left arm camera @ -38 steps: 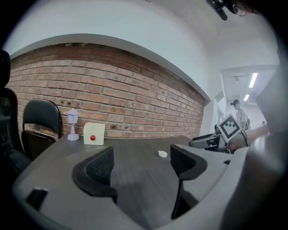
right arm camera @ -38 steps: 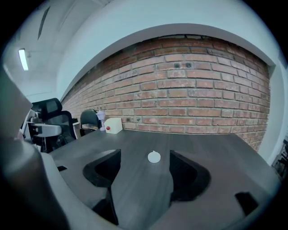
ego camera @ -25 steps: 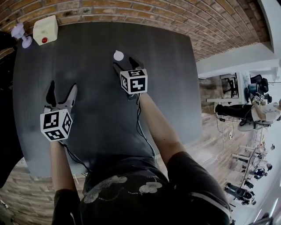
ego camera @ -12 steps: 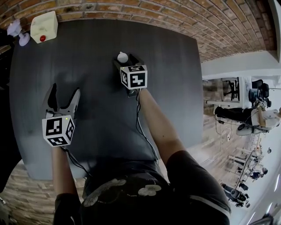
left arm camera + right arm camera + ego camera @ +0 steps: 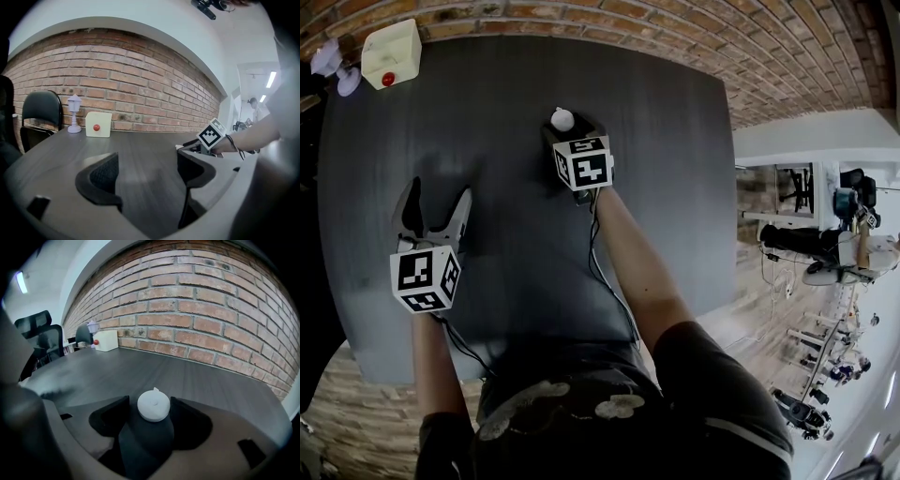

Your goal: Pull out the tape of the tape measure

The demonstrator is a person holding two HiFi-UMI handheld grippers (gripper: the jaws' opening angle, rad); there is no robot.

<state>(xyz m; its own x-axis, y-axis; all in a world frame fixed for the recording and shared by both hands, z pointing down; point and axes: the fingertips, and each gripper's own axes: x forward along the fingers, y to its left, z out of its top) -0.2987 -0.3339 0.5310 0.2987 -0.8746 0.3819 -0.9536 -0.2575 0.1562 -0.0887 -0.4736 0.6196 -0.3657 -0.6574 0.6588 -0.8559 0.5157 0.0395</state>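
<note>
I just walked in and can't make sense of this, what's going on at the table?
A person stands over a dark table with a gripper in each hand. The right gripper is set around a small white tape measure lying on the table. Its jaws have just been closing, but a gap shows on one side, so nothing is gripped yet. The left gripper hovers open and empty to the side. No tape is pulled out yet.
</note>
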